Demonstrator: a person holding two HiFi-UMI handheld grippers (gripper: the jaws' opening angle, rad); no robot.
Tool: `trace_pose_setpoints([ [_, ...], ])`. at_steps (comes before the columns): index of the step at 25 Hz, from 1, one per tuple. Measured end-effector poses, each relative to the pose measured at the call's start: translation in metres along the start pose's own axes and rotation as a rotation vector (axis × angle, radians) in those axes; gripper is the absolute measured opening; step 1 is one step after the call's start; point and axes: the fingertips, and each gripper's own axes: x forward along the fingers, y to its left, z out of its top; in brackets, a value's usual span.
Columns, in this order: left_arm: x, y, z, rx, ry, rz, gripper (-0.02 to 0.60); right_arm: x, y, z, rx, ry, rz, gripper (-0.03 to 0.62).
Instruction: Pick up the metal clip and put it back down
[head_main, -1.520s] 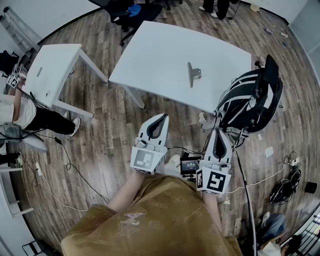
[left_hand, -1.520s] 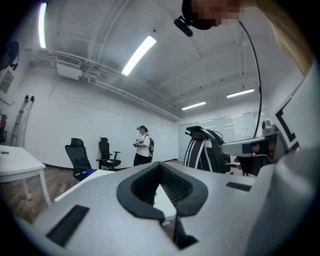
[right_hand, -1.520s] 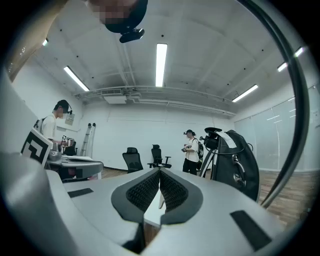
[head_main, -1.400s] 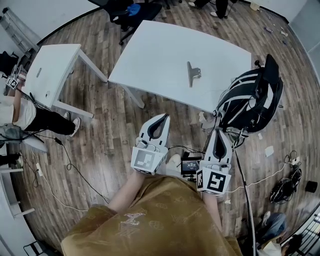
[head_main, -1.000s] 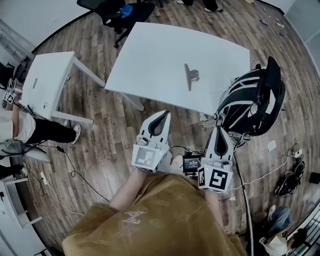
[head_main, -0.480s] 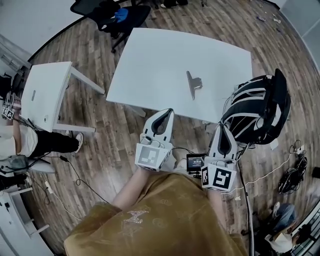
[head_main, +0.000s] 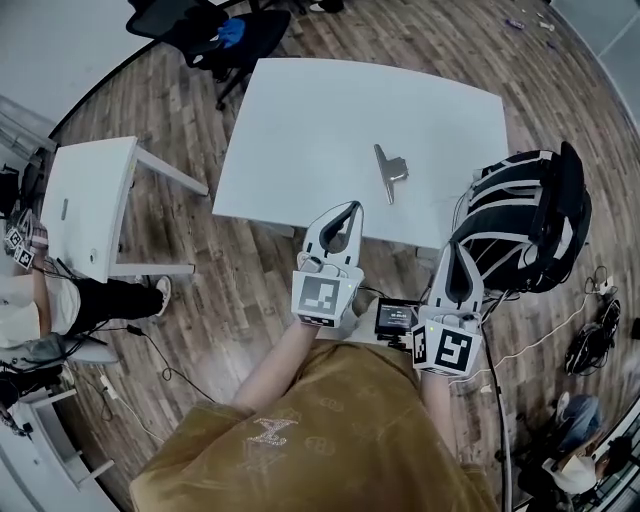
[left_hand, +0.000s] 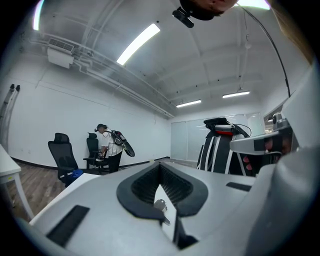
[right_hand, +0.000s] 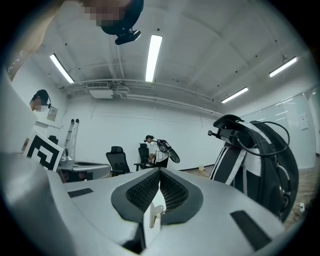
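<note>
Both tools are held level in front of the person, jaws closed on nothing. The right tool (head_main: 458, 250) is short of the desk (head_main: 300, 120), and the left tool (head_main: 349, 210) reaches its near edge. Farther out, the metal clip (head_main: 388, 172) lies flat on the desk, ahead of and between the two tools and apart from both.

The clip (head_main: 389, 172) is silver metal, long and narrow. It lies flat on the white table (head_main: 310, 130), toward the near right edge, lengthwise away from the person.

Head camera overhead; claw cameras low; metal clip (head_main: 388, 172) shared.
</note>
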Motion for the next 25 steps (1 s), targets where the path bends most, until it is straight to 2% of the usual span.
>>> trace_pose_setpoints([
  [4, 0.022, 0.000, -0.001, 0.001, 0.003, -0.008, -0.003, 0.023, -0.007, -0.001, 0.004, -0.001, 0.018, 0.009],
  [13, 0.079, 0.017, 0.003, -0.012, 0.005, 0.028, -0.003, 0.086, -0.026, -0.002, 0.009, 0.009, 0.072, 0.009],
  [16, 0.097, 0.017, 0.000, 0.007, 0.011, 0.025, -0.003, 0.101, -0.033, -0.003, 0.003, 0.007, 0.080, 0.009],
  [21, 0.117, 0.015, -0.002, -0.011, 0.016, 0.039, -0.003, 0.119, -0.045, -0.001, 0.016, -0.008, 0.106, 0.009],
  [25, 0.123, 0.022, -0.008, -0.027, 0.018, 0.061, -0.003, 0.132, -0.045, -0.009, 0.027, 0.022, 0.130, 0.011],
])
